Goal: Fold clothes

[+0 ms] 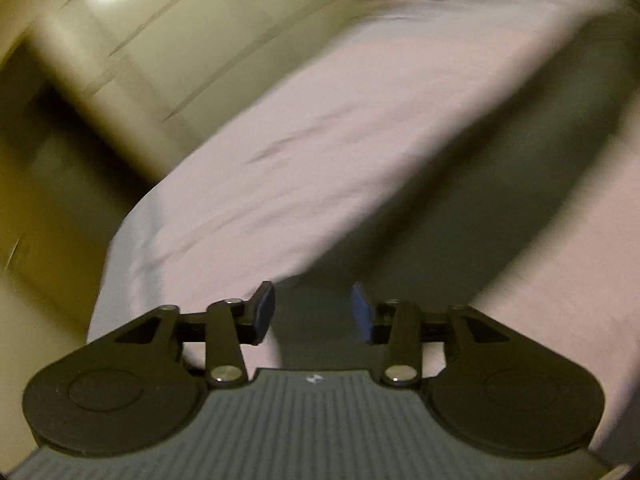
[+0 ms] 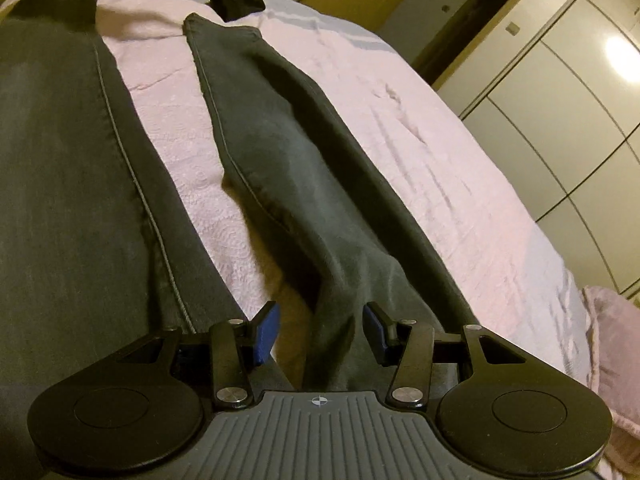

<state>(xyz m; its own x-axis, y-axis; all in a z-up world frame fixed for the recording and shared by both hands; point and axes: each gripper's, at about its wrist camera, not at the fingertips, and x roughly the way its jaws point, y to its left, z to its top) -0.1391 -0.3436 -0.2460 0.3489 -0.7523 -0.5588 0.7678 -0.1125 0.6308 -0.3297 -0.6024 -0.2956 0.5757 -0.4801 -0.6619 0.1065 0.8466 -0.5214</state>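
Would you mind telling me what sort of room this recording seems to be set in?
Most likely a bedroom: dark grey jeans are spread on a bed with a pink bedspread, and tall pale wardrobe doors line the wall beside it.

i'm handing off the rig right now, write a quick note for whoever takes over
Left tool: open, empty, over the pink bedspread; its view is blurred.
Right tool: open, empty, astride the near end of one leg of the jeans.
Jeans lie flat on the bed, legs apart; dark clothes are piled at the far end.
Done: nothing folded yet.
Left: probably bring the legs together, then fold.
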